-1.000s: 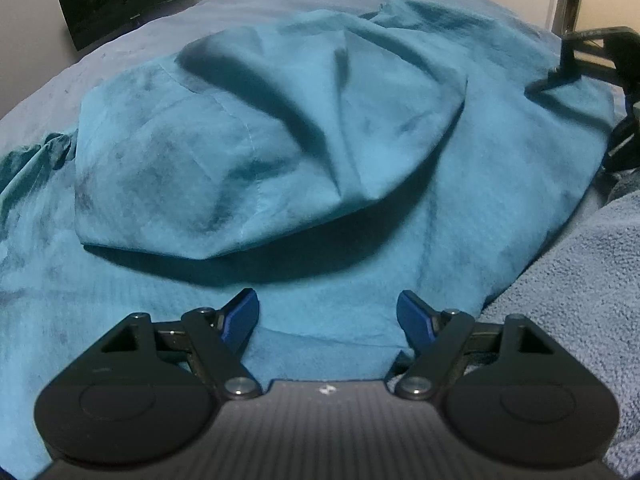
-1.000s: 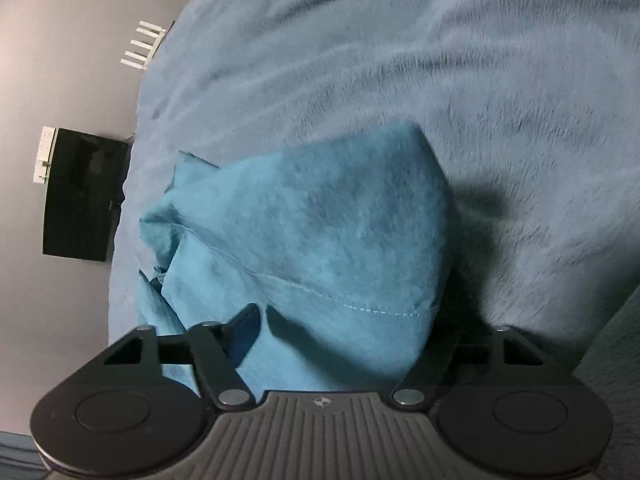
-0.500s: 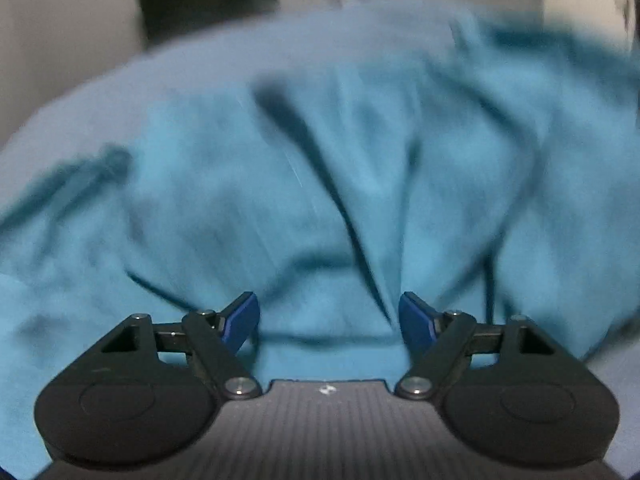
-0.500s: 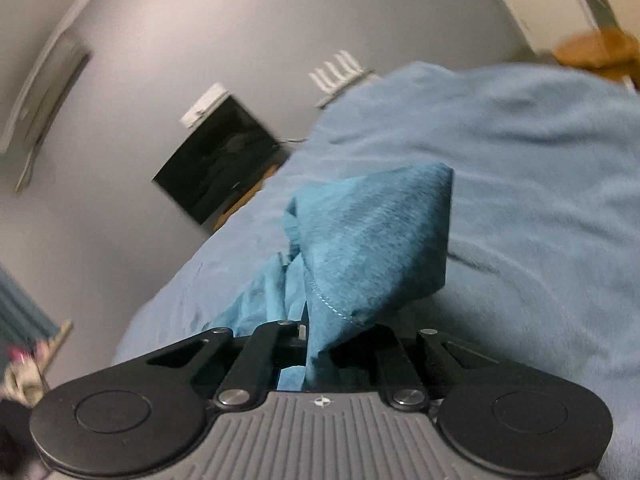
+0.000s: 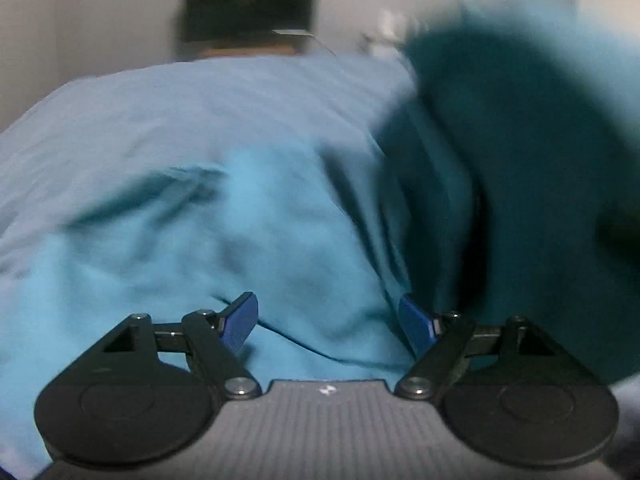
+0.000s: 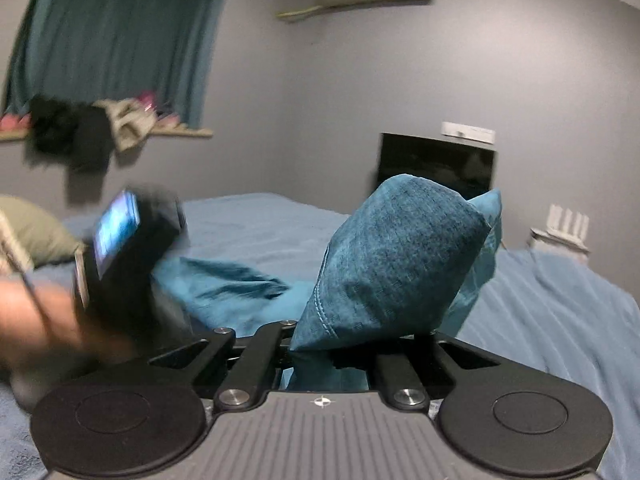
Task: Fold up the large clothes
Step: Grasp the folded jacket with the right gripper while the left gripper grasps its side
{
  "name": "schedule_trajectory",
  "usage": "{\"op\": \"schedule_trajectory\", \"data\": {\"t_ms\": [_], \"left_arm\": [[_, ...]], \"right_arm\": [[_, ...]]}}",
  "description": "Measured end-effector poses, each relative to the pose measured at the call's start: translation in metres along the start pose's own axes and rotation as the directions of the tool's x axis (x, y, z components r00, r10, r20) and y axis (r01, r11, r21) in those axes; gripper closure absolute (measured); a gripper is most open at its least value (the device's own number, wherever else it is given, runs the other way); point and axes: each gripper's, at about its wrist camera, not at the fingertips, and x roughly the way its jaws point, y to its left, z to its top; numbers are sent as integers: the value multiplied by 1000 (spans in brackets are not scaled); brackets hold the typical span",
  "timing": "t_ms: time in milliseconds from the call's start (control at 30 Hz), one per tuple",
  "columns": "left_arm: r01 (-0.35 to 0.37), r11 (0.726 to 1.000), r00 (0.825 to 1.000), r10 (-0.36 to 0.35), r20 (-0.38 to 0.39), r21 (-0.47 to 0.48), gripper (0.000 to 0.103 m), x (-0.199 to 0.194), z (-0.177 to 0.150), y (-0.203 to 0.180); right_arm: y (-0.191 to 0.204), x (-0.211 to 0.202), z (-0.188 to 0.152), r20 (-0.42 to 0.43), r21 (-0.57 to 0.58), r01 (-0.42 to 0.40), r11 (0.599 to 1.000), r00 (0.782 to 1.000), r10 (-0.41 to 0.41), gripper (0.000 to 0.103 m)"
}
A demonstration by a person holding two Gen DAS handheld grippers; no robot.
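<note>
Between its closed fingers, the right gripper (image 6: pixel 320 354) clenched a hemmed corner of the teal garment (image 6: pixel 392 264), lifted off the bed (image 6: pixel 560 312). The left gripper (image 5: pixel 328 320) hovered released over rumpled cloth ahead; no fold looked finished.

The left black two-finger gripper (image 5: pixel 328 322) holds its blue-tipped fingers (image 5: pixel 240 322) spread wide apart; the right black gripper (image 6: pixel 320 354) is clamped tight on a fold of teal cloth (image 6: pixel 392 264).
</note>
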Motion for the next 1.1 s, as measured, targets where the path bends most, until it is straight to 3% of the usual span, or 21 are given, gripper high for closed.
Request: {"op": "schedule_trajectory", "data": {"t_ms": [67, 167, 267, 333, 367, 400, 467, 600, 633, 667, 733, 767, 867, 1000, 1100], "left_arm": [[34, 991, 999, -31, 27, -131, 26, -27, 17, 37], [142, 958, 989, -127, 75, -249, 22, -58, 38, 75], [270, 906, 961, -237, 140, -325, 7, -80, 49, 95], [356, 857, 934, -318, 160, -373, 6, -78, 58, 104], [368, 846, 930, -336, 150, -386, 6, -75, 58, 105], [359, 847, 933, -339, 121, -392, 6, -68, 59, 106], [300, 875, 951, -303, 53, -380, 6, -56, 60, 108], [229, 917, 963, -263, -61, -327, 6, -28, 58, 111], [213, 925, 965, -250, -81, -314, 12, -23, 57, 111], [202, 933, 966, -240, -96, -298, 34, -16, 58, 110], [160, 954, 972, -197, -127, -254, 66, -10, 56, 112], [168, 952, 971, -205, -125, -257, 73, -7, 54, 116], [177, 946, 972, -212, -103, -273, 88, -10, 47, 126], [191, 921, 972, -226, -66, -340, 93, -14, 37, 152], [173, 913, 974, -215, -76, -369, 94, -8, 30, 164]], "right_arm": [[13, 4, 7, -17, -29, -21, 999, 1000, 20, 97], [42, 6, 19, -43, -93, -62, 994, 997, 58, 97], [74, 20, 20, -79, -187, -116, 976, 992, 102, 97], [93, 37, 18, -106, -239, -158, 958, 985, 136, 97], [103, 43, 16, -121, -263, -180, 948, 981, 152, 97], [115, 43, 14, -132, -285, -197, 938, 977, 166, 97], [132, 55, 15, -149, -322, -222, 920, 972, 182, 97], [155, 74, 17, -176, -373, -247, 894, 965, 193, 97], [158, 75, 18, -178, -379, -249, 891, 965, 193, 97], [161, 78, 19, -183, -376, -250, 892, 964, 194, 97], [152, 75, 24, -187, -360, -249, 899, 963, 192, 97], [154, 78, 25, -193, -353, -248, 902, 963, 189, 97], [151, 78, 24, -202, -346, -248, 905, 962, 186, 96], [141, 73, 40, -213, -299, -269, 915, 954, 211, 90], [121, 48, 47, -216, -235, -329, 915, 935, 281, 69]]}}
